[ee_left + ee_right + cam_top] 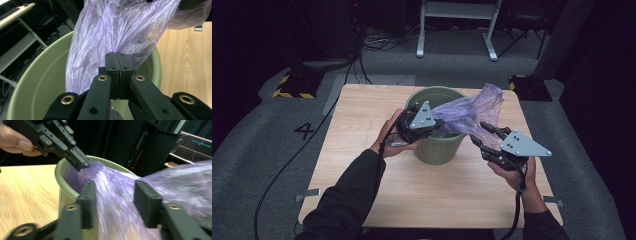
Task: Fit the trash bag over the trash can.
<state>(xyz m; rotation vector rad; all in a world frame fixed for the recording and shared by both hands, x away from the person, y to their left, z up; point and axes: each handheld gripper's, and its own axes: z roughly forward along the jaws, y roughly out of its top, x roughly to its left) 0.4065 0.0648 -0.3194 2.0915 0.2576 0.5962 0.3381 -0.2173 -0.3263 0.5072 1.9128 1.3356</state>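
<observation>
A pale green bin [436, 149] stands at the middle of the wooden table [362, 150]. A crumpled purple plastic bag [474, 110] lies across the bin's mouth and spreads out toward the far right. My left gripper [439, 122] is over the bin's rim, shut on a bunched part of the bag [107, 32]; its pads [116, 53] meet with the film pinched between them. My right gripper [479, 132] is to the right of the bin, open, and the bag [117, 202] runs loosely between its fingers [88, 195]. The left gripper [83, 163] also hangs above the bin's rim [62, 180].
A white metal frame [457, 25] stands on the floor behind the table. Yellow-and-black striped bases sit at the back left [294, 87] and back right [527, 85]. A black cable [287, 170] trails over the grey floor on the left. Bare tabletop lies in front of the bin.
</observation>
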